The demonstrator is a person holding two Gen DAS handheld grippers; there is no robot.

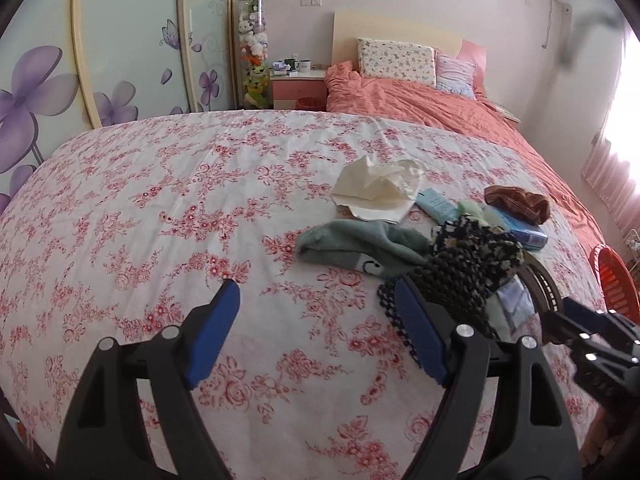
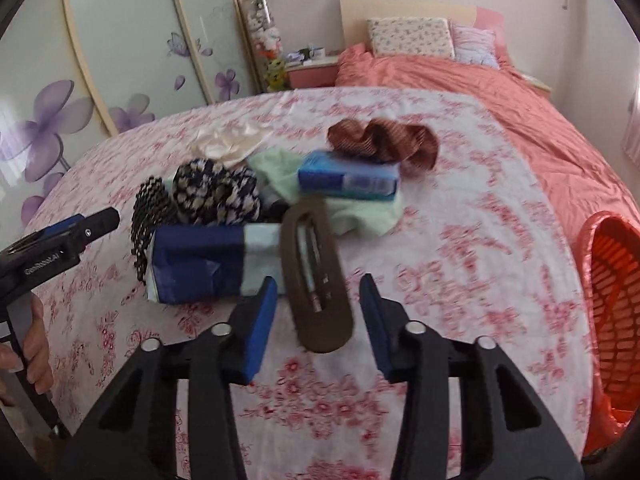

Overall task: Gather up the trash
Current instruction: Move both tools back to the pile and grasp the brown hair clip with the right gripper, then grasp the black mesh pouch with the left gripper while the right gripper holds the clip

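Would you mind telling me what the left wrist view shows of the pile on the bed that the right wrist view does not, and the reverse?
Only the left wrist view shows the grey-green sock at the pile's near left. Only the right wrist view shows the dark blue packet plainly, with the brown oval clip lying in full between the open right tool. Both show the cream tissue, the black patterned scrunchie, the brown scrunchie, the orange basket and the open left tool.
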